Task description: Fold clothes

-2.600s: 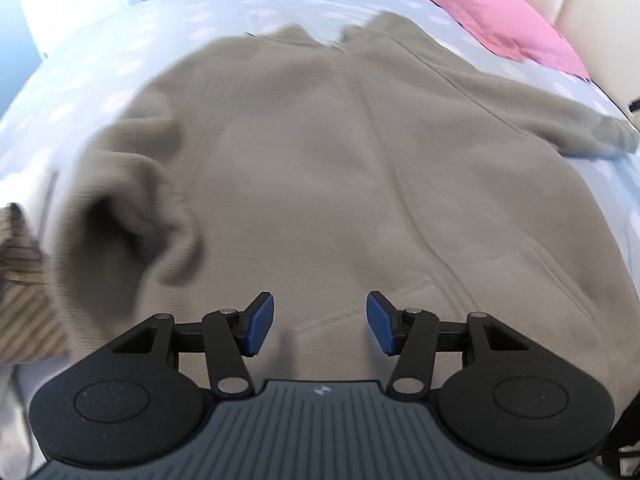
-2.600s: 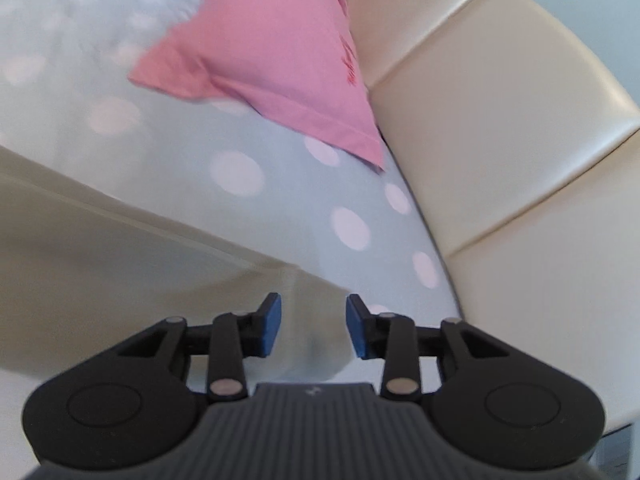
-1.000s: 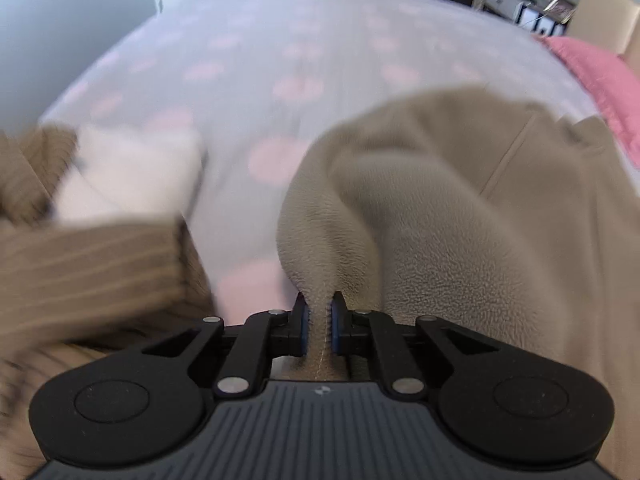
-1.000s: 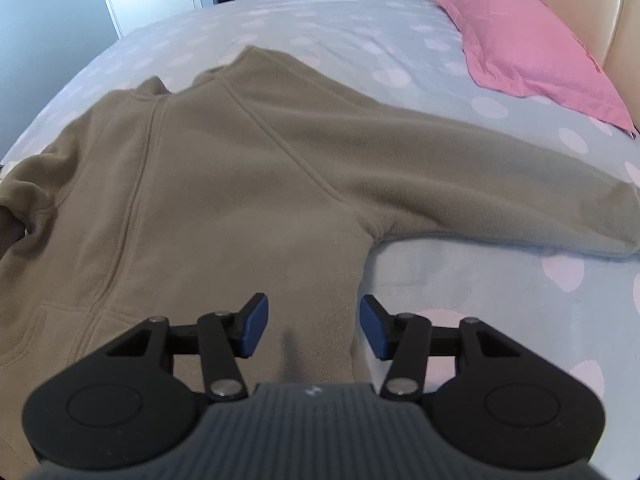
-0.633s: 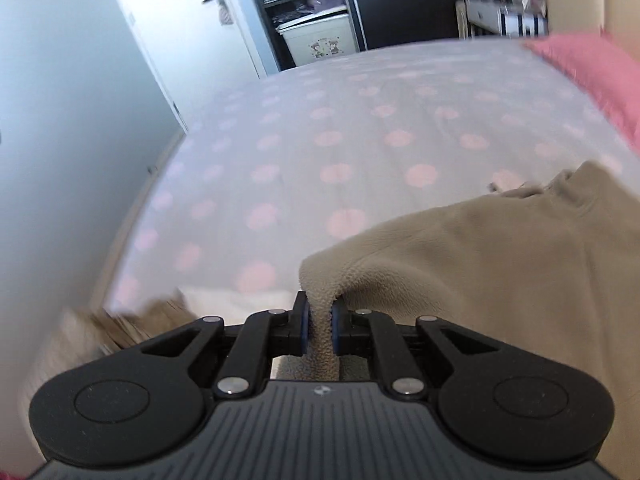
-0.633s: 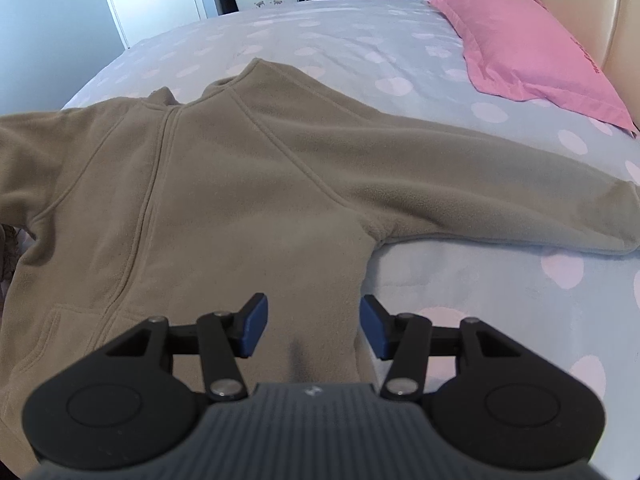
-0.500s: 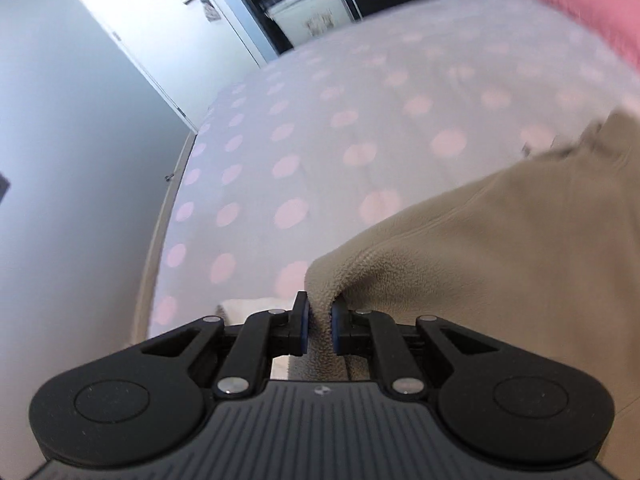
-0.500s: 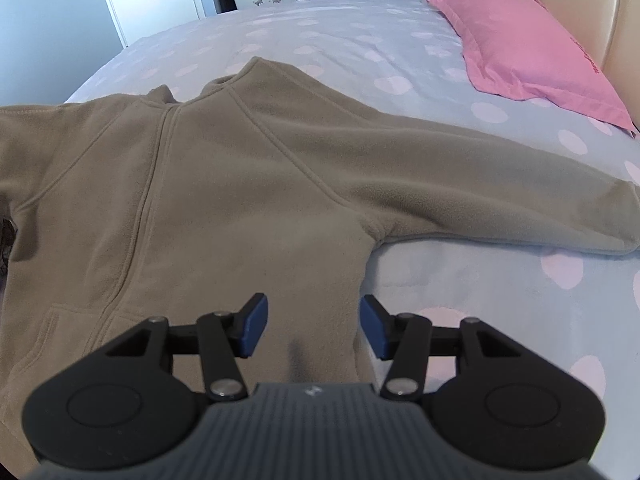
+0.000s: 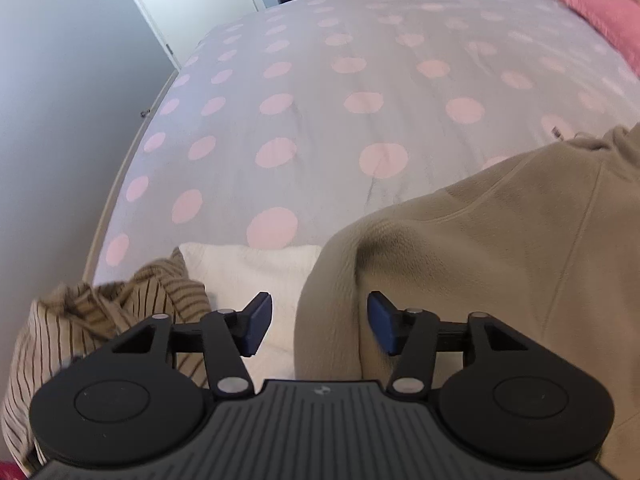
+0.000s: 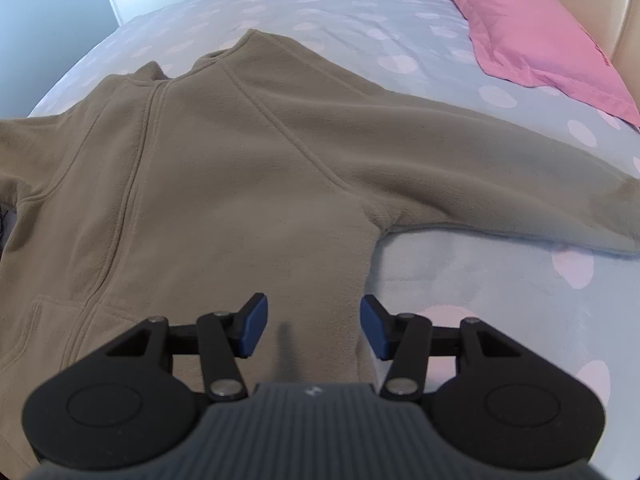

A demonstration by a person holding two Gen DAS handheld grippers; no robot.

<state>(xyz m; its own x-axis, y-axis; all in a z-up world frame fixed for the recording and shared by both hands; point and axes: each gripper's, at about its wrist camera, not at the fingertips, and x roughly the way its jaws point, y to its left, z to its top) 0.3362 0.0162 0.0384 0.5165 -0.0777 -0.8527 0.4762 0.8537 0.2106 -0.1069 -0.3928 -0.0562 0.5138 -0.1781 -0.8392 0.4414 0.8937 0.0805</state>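
A tan fleece jacket lies front-up on the dotted bed sheet, collar far, one sleeve stretched out to the right. My right gripper hovers open over the jacket's side seam below the armpit, nothing between its pads. In the left wrist view the other sleeve lies on the bed. Its cuff end hangs between the blue pads of my left gripper, whose jaws are opening and no longer press the fleece.
A striped beige garment and a cream-white cloth lie at the bed's near left edge. A pink pillow rests at the far right by a padded headboard. A white door and a storage box stand beyond the bed.
My left gripper, shut on the sleeve cuff, carried it outward and up, then let it go as its jaws parted. The sleeve now lies spread out. My right gripper stayed still and open.
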